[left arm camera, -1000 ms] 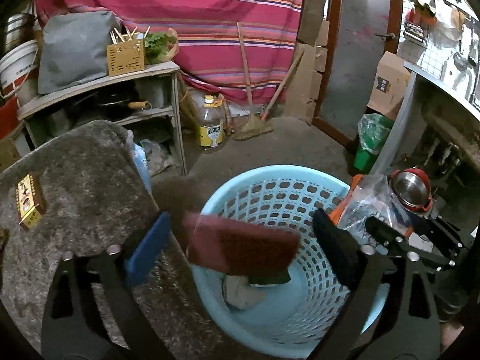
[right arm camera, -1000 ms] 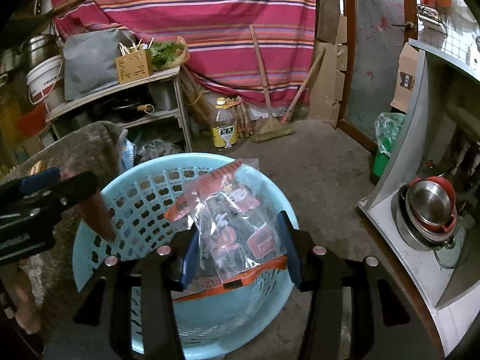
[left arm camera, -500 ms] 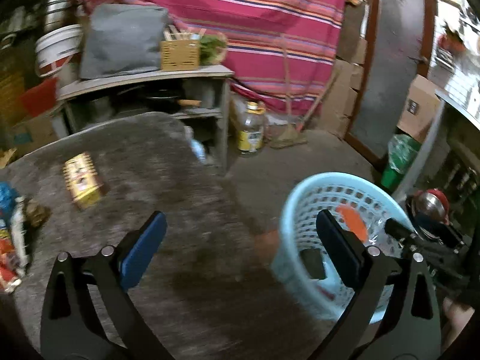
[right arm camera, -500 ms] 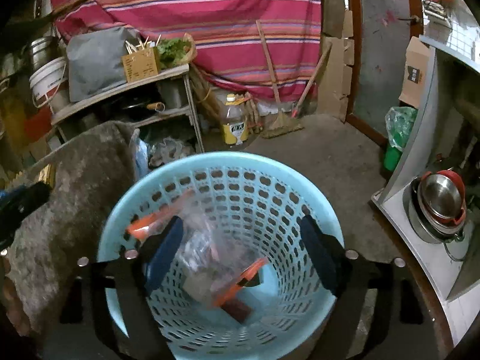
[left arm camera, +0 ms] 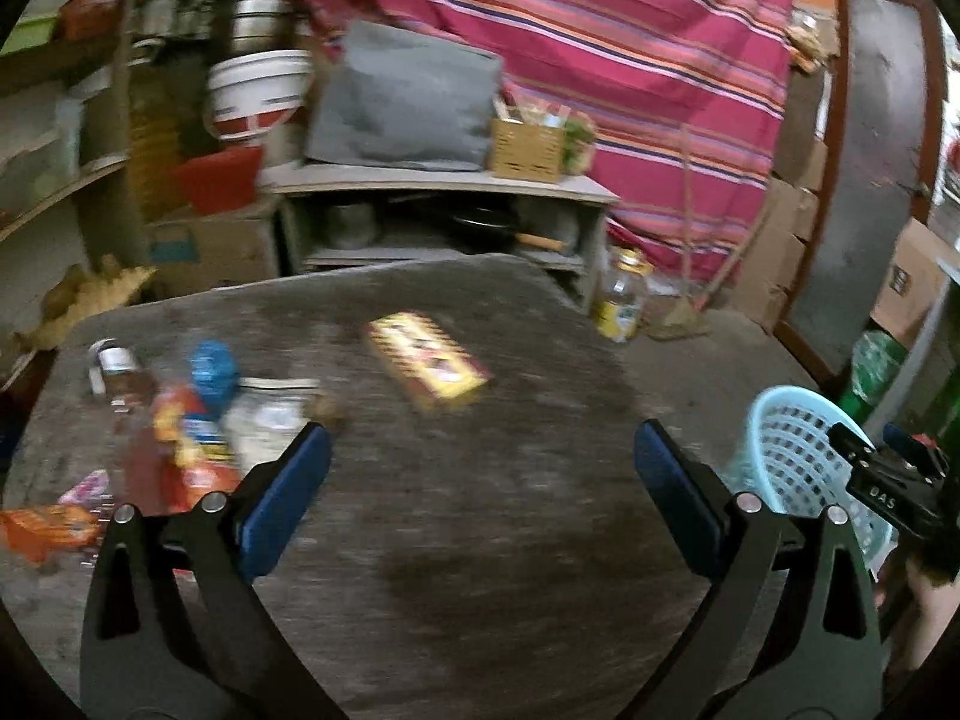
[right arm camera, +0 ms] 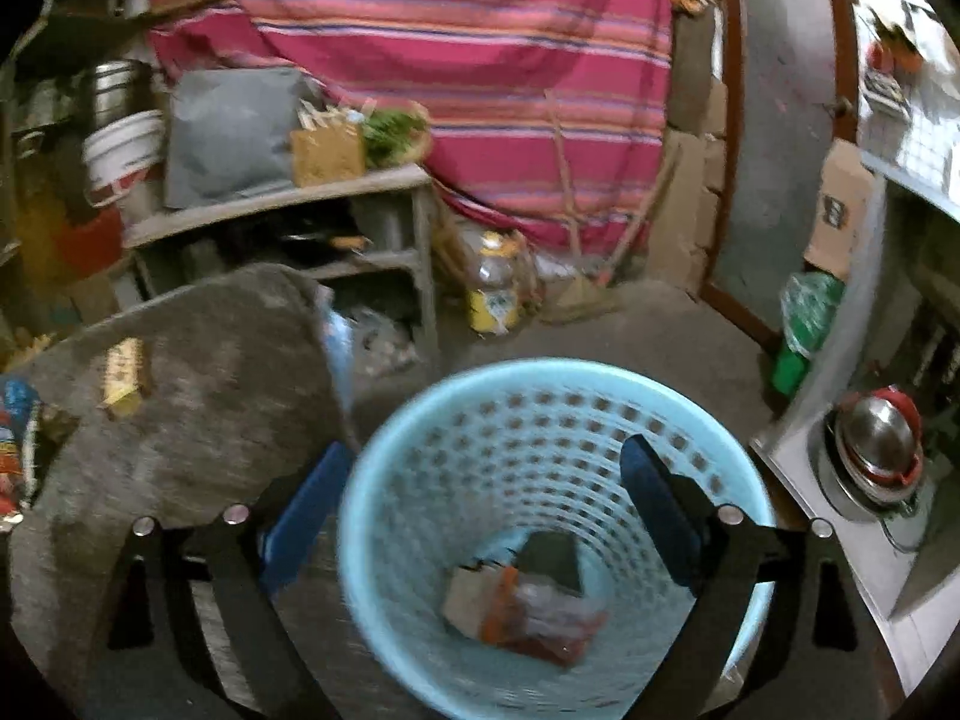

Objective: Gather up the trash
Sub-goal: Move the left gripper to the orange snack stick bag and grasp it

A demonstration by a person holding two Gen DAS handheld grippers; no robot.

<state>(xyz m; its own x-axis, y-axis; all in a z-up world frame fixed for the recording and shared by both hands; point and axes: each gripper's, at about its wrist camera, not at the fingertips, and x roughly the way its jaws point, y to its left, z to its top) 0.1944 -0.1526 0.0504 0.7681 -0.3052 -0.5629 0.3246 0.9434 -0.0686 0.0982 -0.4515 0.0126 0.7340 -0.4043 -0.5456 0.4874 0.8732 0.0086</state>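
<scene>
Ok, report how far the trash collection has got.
Done: a clear wrapper and other scraps lie in the blue basket. In hand: nothing; the left tool and right tool are open. Left: the yellow box and wrapper pile on the table.

Left wrist view looks across the grey table (left arm camera: 480,510), basket (left arm camera: 792,456) at its right. Right wrist view looks down into the basket (right arm camera: 540,420), close. Both share table and basket.

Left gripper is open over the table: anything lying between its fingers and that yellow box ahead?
No. In the left wrist view, only bare grey table separates the open left gripper from the yellow box. The wrapper pile sits off to the left.
</scene>
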